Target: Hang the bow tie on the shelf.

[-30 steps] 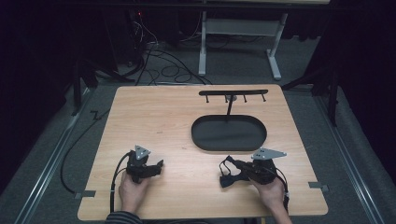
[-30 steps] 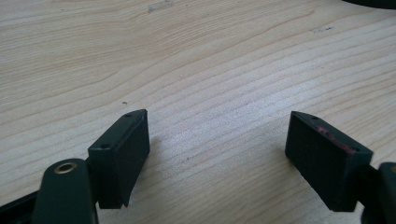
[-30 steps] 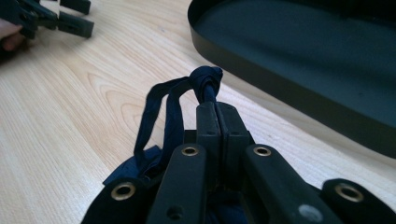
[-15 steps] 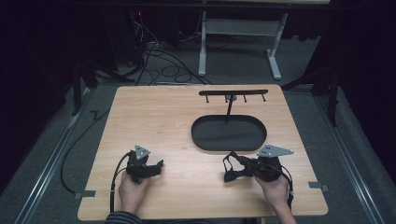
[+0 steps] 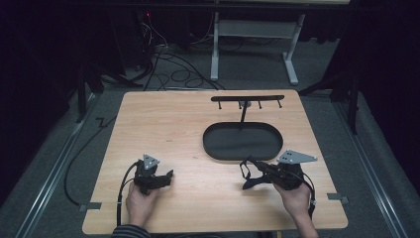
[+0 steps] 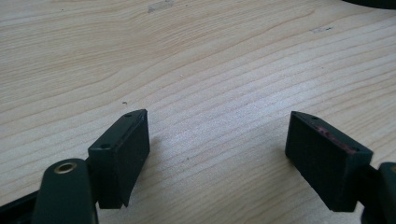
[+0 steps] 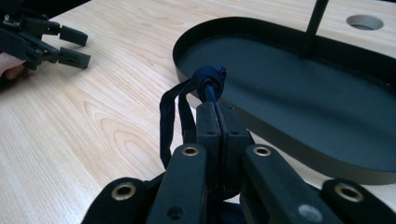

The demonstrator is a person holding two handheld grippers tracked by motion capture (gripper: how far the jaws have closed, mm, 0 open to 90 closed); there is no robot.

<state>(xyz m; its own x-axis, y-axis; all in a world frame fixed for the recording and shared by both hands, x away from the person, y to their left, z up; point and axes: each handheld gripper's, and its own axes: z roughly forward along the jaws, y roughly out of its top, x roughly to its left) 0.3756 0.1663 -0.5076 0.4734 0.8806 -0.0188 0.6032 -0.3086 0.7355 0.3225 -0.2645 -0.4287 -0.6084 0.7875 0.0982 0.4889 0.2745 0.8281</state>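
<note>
2 grippers sit low over the bench: the right gripper has its fingers clamped on a dark knotted strap just beside the black tray, likely bound for its hooks, while the left gripper rests with fingers apart.

No readable text or labels, seemingly, anywhere.

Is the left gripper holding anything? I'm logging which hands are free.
No: the left gripper has its jaws spread wide over bare table, nothing between them.
</note>
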